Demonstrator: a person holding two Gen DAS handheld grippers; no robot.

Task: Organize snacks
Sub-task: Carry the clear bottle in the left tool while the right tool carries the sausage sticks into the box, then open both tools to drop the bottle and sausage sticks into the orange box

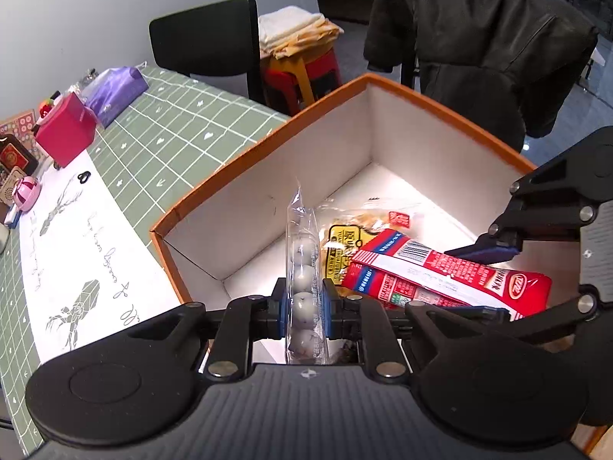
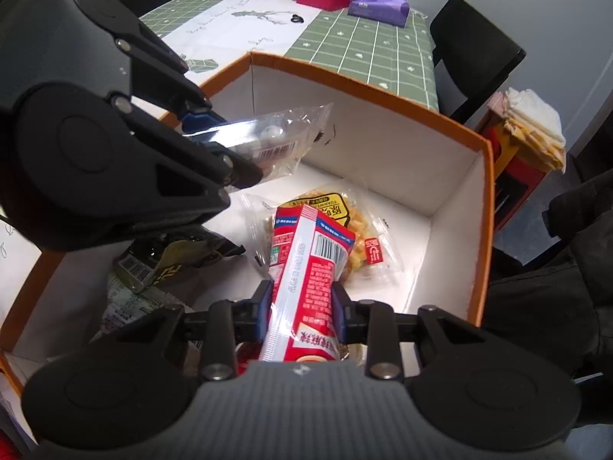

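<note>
The left gripper (image 1: 304,306) clamps a clear packet of pale balls (image 1: 304,280), its long axis running straight up the frame's centre over the box (image 1: 268,142). The right gripper (image 2: 302,308) grips a red packet (image 2: 306,268), pointing upward toward the yellow bag (image 2: 345,211) on the box floor.

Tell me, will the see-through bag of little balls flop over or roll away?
The clear bag of balls probably flops: its empty top bends in the left gripper. The round balls might roll, but the sealed wrapper likely keeps them in a row. The shiny film looks slippery.
</note>
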